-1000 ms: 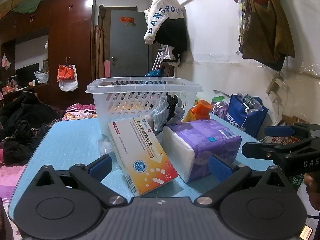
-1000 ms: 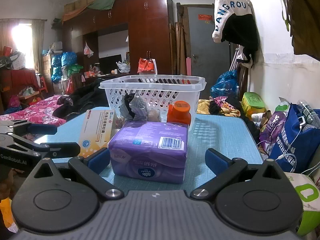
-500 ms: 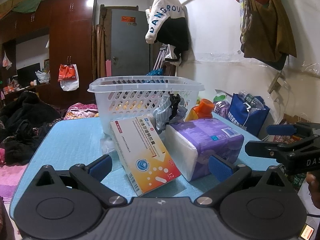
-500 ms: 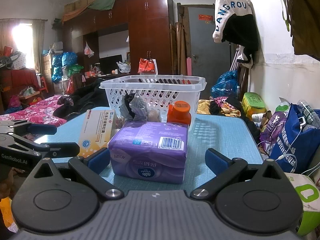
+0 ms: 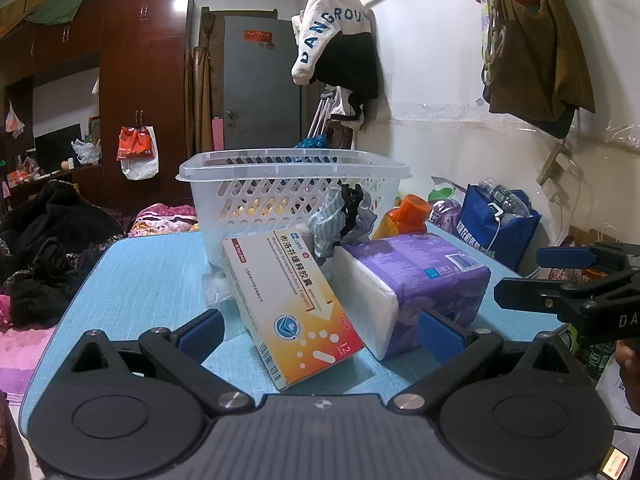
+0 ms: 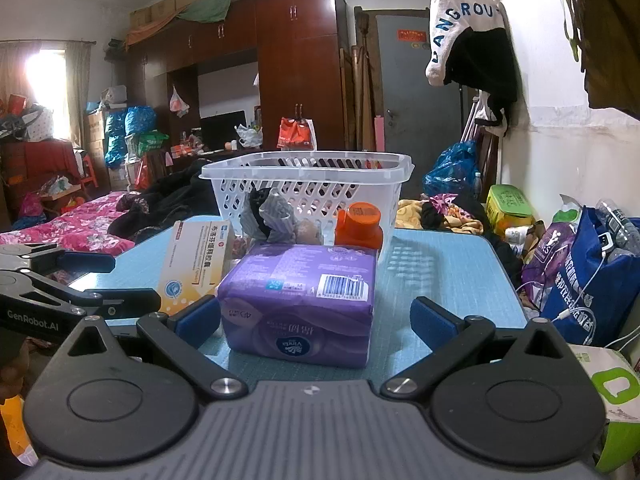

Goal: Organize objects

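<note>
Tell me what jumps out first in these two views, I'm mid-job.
The white basket at the middle of the blue table, with a medicine box leaning and a purple tissue pack in front of it. An orange-capped bottle stands beside the basket. Both grippers, left and right, are open and hold nothing.

The white basket [image 5: 294, 184] hides its own floor behind the perforated wall, so its contents cannot be told; the orange-capped bottle [image 6: 359, 226] shows only its top above the purple tissue pack [image 6: 300, 300]; the medicine box [image 5: 292, 304] covers part of a clear wrapper [image 5: 214, 290]; small print on that box is unreadable; the right claw [image 5: 520, 274] is cut off by the left view's edge.
</note>
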